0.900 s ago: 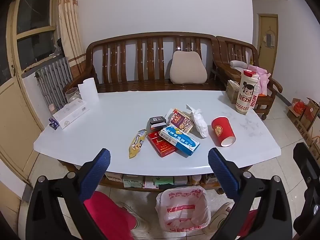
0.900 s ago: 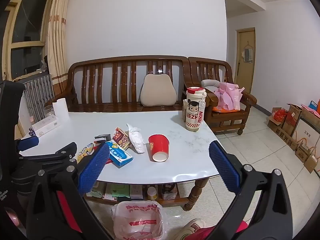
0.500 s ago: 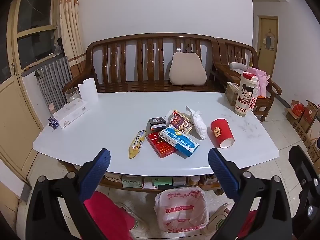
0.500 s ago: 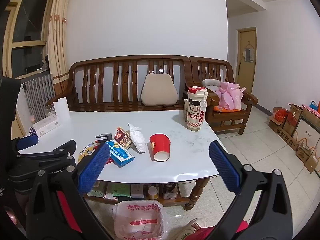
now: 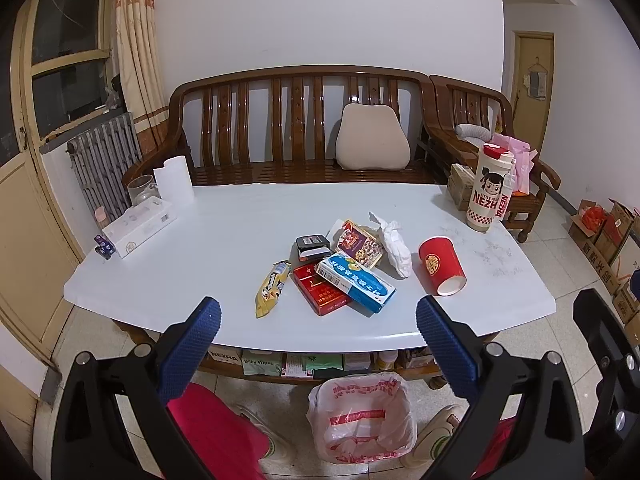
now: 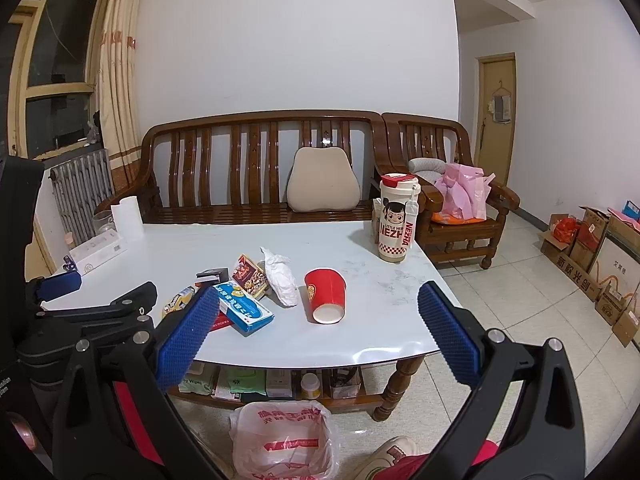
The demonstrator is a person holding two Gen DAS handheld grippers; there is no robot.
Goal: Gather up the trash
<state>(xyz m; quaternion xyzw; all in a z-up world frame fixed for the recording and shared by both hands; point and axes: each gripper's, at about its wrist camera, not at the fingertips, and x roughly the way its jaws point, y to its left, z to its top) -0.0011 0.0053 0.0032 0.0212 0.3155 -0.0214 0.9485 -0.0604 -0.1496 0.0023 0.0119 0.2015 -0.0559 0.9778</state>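
Trash lies in a heap on the white table (image 5: 224,240): a tipped red paper cup (image 5: 442,266) (image 6: 326,294), a crumpled white tissue (image 5: 394,246) (image 6: 280,276), a blue-and-white box (image 5: 356,282) (image 6: 244,308), a red packet (image 5: 322,292), a yellow snack wrapper (image 5: 272,288), a printed snack pack (image 5: 360,244) and a small black box (image 5: 312,244). A bin lined with a white-and-red bag (image 5: 362,420) (image 6: 286,438) stands on the floor in front of the table. My left gripper (image 5: 318,344) and right gripper (image 6: 318,332) are both open and empty, held short of the table's front edge.
A tall NEZHA tumbler (image 5: 490,188) stands at the table's right back. A tissue box (image 5: 138,226), paper roll (image 5: 174,180) and glass jar (image 5: 140,188) sit at the left back. A wooden bench (image 5: 304,128) is behind. Cardboard boxes (image 6: 588,256) line the right wall.
Both views have shifted slightly, with the table a bit farther back in the left wrist view. Both grippers stay open; nothing on the table has moved.
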